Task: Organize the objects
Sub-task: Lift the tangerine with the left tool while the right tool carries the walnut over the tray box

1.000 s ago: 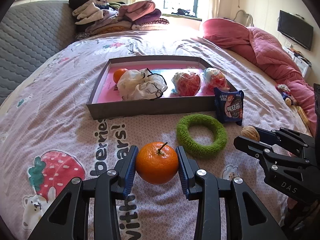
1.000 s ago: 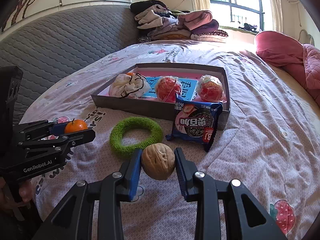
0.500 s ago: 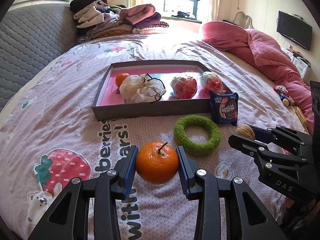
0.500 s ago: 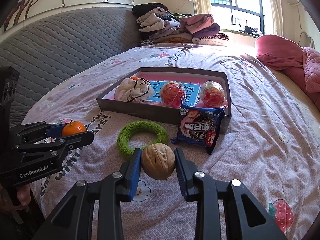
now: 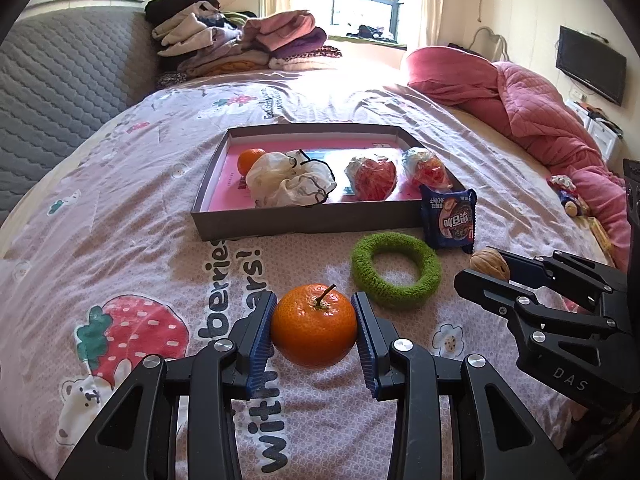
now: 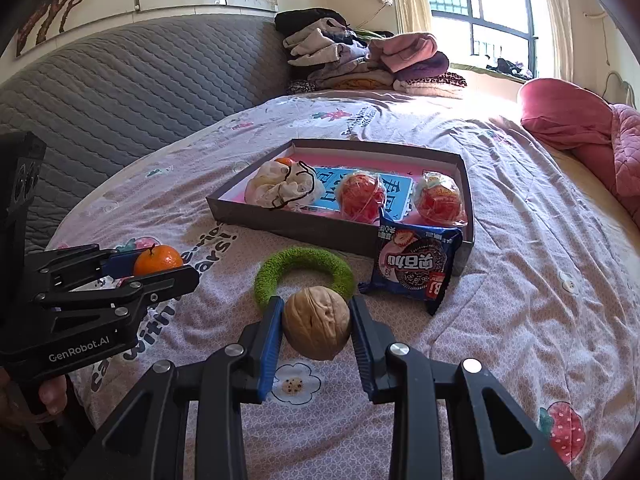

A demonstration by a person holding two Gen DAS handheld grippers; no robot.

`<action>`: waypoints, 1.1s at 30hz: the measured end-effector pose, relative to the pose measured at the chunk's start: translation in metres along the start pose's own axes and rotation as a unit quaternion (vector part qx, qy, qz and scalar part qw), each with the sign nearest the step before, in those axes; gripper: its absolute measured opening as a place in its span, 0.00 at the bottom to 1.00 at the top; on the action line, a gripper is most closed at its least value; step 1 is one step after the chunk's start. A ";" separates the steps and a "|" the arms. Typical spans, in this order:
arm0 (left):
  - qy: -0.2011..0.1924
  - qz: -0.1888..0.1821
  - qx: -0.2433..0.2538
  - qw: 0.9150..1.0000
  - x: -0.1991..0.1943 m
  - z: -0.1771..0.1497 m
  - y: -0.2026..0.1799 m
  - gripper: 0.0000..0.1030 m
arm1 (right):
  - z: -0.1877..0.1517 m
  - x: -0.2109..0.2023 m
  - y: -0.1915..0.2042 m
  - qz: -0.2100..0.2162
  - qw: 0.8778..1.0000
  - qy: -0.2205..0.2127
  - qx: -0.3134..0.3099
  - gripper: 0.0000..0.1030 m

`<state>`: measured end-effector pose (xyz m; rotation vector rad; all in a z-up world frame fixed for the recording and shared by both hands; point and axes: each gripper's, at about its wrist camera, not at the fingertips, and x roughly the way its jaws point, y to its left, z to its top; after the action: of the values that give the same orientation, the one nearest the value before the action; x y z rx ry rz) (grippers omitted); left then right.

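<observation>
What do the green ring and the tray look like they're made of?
Green ring: soft fuzzy fabric, probably chenille or terry; nubby matte pile. Tray: likely cardboard, a shallow box lid; thin straight grey walls, folded corners, pink printed inside.

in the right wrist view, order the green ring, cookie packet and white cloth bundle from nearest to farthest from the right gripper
1. Green ring: on the bedspread just beyond the right gripper and the walnut it holds.
2. Cookie packet: farther, to the right, leaning on the tray's front wall.
3. White cloth bundle: farthest, inside the tray, left side.
</observation>
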<state>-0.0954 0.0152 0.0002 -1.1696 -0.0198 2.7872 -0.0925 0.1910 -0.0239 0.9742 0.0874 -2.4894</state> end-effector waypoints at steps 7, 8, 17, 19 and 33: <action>-0.013 0.004 -0.012 1.000 -0.005 0.008 0.008 0.38 | 0.009 -0.008 0.001 0.005 1.000 -0.017 0.006 0.32; -0.014 0.003 -0.013 1.000 -0.006 0.010 0.009 0.38 | 0.011 -0.009 0.002 0.007 1.000 -0.020 0.006 0.32; -0.024 -0.001 -0.018 1.000 -0.009 0.021 0.014 0.38 | 0.023 -0.014 0.008 0.012 0.999 -0.030 0.004 0.32; -0.025 0.000 -0.018 1.000 -0.010 0.024 0.015 0.38 | 0.027 -0.015 0.009 0.011 0.999 -0.032 0.005 0.32; -0.041 0.001 -0.013 0.999 -0.004 0.058 0.022 0.38 | 0.069 -0.018 -0.003 -0.005 0.998 -0.055 0.016 0.32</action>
<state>-0.1364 -0.0049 0.0427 -1.0612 -0.0623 2.8430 -0.1253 0.1857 0.0395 0.8498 0.0170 -2.5542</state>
